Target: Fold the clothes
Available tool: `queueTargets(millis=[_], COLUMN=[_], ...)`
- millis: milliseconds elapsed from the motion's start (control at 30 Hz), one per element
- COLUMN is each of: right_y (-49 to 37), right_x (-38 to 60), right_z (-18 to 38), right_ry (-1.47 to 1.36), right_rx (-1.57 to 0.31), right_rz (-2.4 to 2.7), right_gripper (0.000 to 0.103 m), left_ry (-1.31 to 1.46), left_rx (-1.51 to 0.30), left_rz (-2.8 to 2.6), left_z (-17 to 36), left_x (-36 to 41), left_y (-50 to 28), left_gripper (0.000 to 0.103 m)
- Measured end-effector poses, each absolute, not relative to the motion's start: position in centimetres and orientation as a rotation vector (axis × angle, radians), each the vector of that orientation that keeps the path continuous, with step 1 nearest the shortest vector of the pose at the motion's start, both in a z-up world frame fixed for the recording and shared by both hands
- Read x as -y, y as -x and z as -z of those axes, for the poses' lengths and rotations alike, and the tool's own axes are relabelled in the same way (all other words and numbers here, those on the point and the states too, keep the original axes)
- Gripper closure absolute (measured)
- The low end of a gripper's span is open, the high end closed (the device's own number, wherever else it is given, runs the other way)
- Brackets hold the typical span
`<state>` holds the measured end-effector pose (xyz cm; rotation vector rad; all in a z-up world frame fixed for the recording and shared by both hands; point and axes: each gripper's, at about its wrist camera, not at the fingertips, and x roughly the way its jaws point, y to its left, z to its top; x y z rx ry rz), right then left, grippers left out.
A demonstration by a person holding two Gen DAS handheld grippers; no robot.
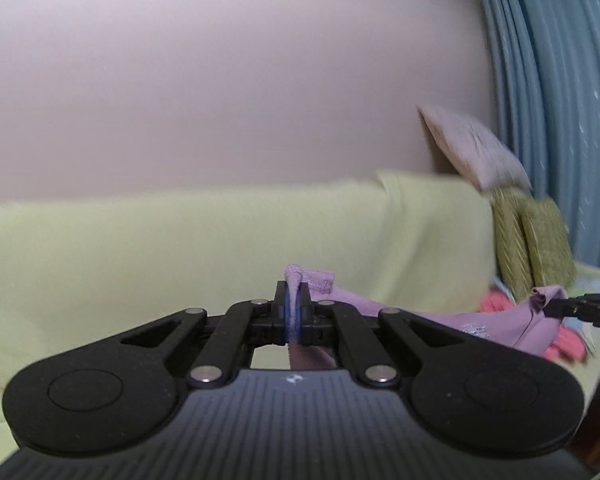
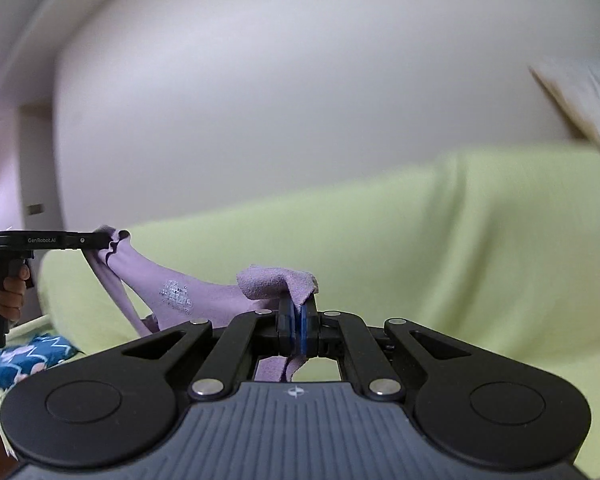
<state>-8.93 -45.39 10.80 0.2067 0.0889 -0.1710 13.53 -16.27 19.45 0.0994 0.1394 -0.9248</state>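
Observation:
A lilac garment (image 1: 472,322) hangs stretched in the air between my two grippers, above a sofa. My left gripper (image 1: 294,308) is shut on one hemmed corner of it. My right gripper (image 2: 297,320) is shut on another corner, with a fold of cloth (image 2: 276,282) bunched over the fingertips. In the right wrist view the garment (image 2: 204,296) runs left to the left gripper (image 2: 100,240). In the left wrist view the right gripper (image 1: 556,306) shows at the right edge, pinching the cloth. A small pale print sits on the fabric.
A sofa under a yellow-green cover (image 1: 180,248) fills the background. Green cushions (image 1: 532,240) and a beige one (image 1: 472,148) stand at its right end by a teal curtain (image 1: 560,80). Pink-red clothes (image 1: 496,304) and a blue patterned cloth (image 2: 28,360) lie on the sofa.

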Motion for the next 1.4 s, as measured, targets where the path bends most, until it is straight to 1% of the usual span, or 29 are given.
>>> queueTargets(millis=[100,233,367,500,633,733,833,867,933,1067,1133,1200,1300,1400], right_y=[10.1,12.5,14.1,12.6,8.6,3.1,-5.0,-7.9,-13.3,-22.9,-25.8,-27.9,-29.9,-31.3], right_x=[43.4,41.2,40.2,41.2,43.5,46.0,49.1,50.2,52.7,57.1,59.0,60.6,62.3,65.1], right_z=[-13.9,-16.5,-18.5,-19.0,-17.6,-14.5,-9.0,-6.5,0.2,11.9,15.6,18.6,20.2,21.0], right_ry=[-0.143,-0.080,-0.029,-0.006,-0.036,-0.084,-0.131,-0.147,-0.168,-0.261,-0.303,-0.334,-0.344,-0.448], right_rx=[-0.054,-0.008,0.034,0.005,-0.090,-0.207,-0.371,-0.428,-0.535,-0.715,-0.750,-0.759,-0.723,-0.683], right_rz=[0.134,0.100,0.077,0.090,0.108,0.125,0.147,0.159,0.181,0.220,0.227,0.233,0.256,0.268], right_gripper=[0.100,0.100,0.100,0.099,0.099,0.099,0.099,0.102,0.103,0.103,0.103,0.103,0.103,0.103], left_ry=[-0.068,-0.028,-0.017,-0.041,-0.082,-0.105,-0.129,-0.140,-0.186,-0.279,-0.314,-0.333,-0.321,-0.336], left_rx=[-0.071,-0.004,0.032,-0.006,-0.130,-0.280,-0.449,-0.510,-0.615,-0.769,-0.783,-0.762,-0.718,-0.713], left_rz=[0.874,0.846,0.821,0.807,0.788,0.757,0.714,0.700,0.666,0.617,0.619,0.622,0.617,0.615], left_z=[-21.2,-22.9,-24.3,-24.6,-21.9,-17.1,-10.4,-7.7,-1.9,8.2,11.4,13.4,14.5,15.5], left_x=[12.8,9.1,8.0,9.4,12.6,16.5,20.7,22.1,25.2,30.7,32.1,32.7,34.6,36.2], left_y=[-10.2,-6.2,-3.9,-5.2,-10.3,-17.0,-25.0,-27.8,-32.9,-41.0,-43.3,-44.9,-47.1,-49.2], left_gripper=[0.102,0.101,0.101,0.101,0.100,0.100,0.100,0.100,0.100,0.100,0.100,0.100,0.100,0.100])
